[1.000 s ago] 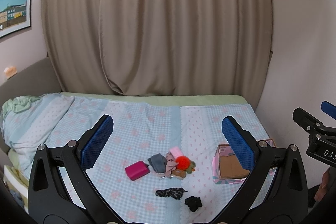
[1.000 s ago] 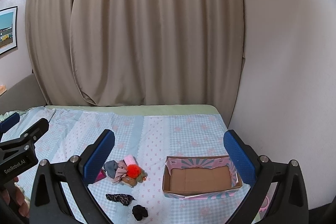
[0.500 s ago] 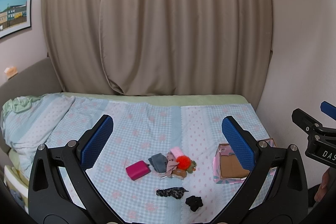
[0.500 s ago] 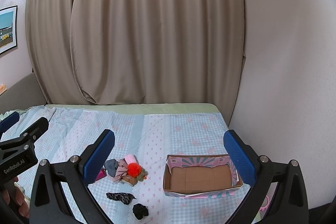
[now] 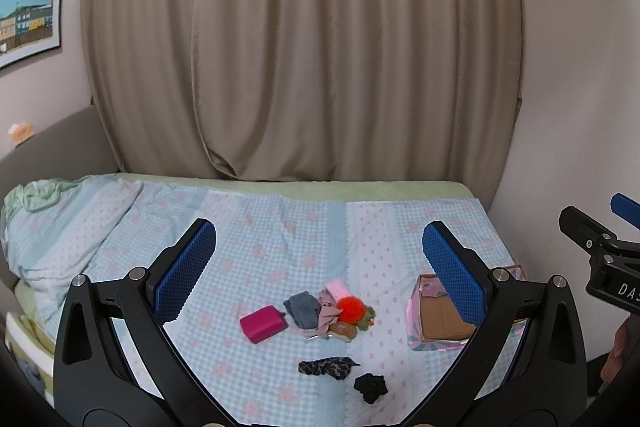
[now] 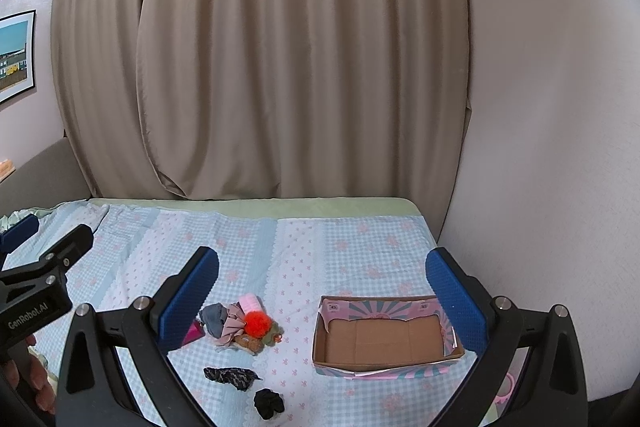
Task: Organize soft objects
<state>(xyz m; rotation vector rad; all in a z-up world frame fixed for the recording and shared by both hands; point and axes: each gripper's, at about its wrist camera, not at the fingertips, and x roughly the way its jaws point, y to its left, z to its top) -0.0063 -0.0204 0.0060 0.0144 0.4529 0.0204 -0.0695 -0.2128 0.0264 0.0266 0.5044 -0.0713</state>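
Observation:
A heap of soft things lies mid-bed: a magenta pouch (image 5: pixel 263 323), a grey cloth (image 5: pixel 304 308), a pink roll (image 5: pixel 337 287) and an orange pompom (image 5: pixel 350 307) (image 6: pixel 256 323). Nearer lie a dark patterned scrunchie (image 5: pixel 326 367) (image 6: pixel 231 377) and a black scrunchie (image 5: pixel 371 387) (image 6: pixel 269 403). An open cardboard box (image 6: pixel 382 337) (image 5: pixel 438 319) with pink-patterned walls sits to the right, nothing inside. My left gripper (image 5: pixel 318 267) and right gripper (image 6: pixel 322 297) both hang open well above the bed, holding nothing.
Beige curtains (image 5: pixel 320 47) hang behind the checked bedspread (image 5: pixel 280 235). A wall (image 6: pixel 540 107) closes the right side. A rumpled blanket (image 5: pixel 48 223) is piled at the left. A framed picture (image 5: pixel 28 13) hangs on the left wall.
Both views have shifted very slightly; the objects on the bed sit a touch lower in the right wrist view. Nothing was gripped or moved.

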